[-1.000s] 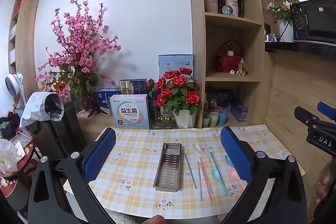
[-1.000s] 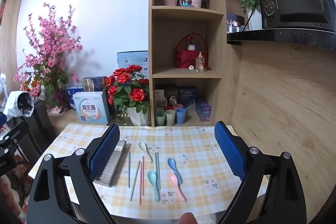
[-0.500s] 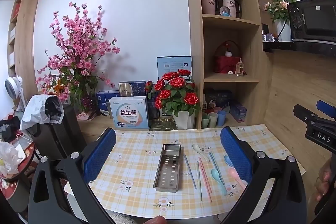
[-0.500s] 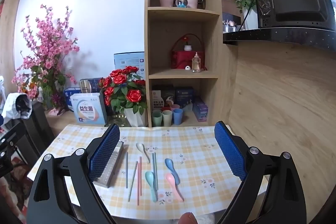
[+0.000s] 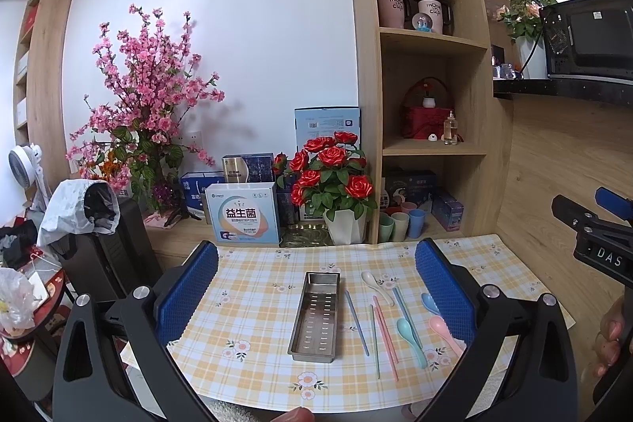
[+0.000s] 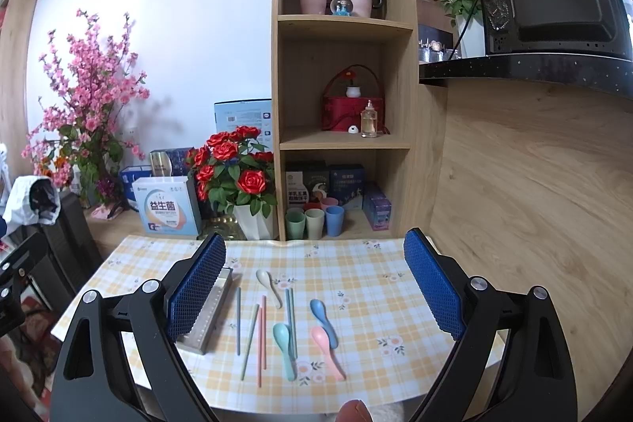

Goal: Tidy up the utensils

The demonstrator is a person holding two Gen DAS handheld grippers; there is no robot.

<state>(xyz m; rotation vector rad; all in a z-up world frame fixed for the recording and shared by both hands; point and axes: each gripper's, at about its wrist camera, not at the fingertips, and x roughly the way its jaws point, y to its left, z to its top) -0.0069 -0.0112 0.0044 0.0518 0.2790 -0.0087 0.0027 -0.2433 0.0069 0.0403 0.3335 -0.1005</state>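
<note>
A steel perforated tray [image 5: 315, 315] lies on the checked tablecloth [image 5: 253, 303]; in the right wrist view the tray [image 6: 207, 319] is half hidden by a finger. Right of it lie several chopsticks [image 5: 356, 321] [image 6: 261, 335] and a white spoon [image 5: 376, 285] [image 6: 269, 285], a teal spoon [image 5: 409, 339] [image 6: 284, 347], a blue spoon [image 6: 323, 319] and a pink spoon [image 6: 326, 351]. My left gripper [image 5: 316, 283] is open and empty, above the table's near edge. My right gripper [image 6: 314, 283] is open and empty, held back from the utensils.
A vase of red roses [image 5: 336, 192], boxes [image 5: 245, 212] and pastel cups [image 6: 314, 220] stand behind the cloth. A wooden shelf unit [image 6: 344, 78] rises at the back. A wooden wall [image 6: 534, 204] is on the right, a dark chair [image 5: 103, 252] on the left.
Both views have shifted slightly; the table scene sits a little lower and closer. Both grippers stay open and nothing on the table has moved.
</note>
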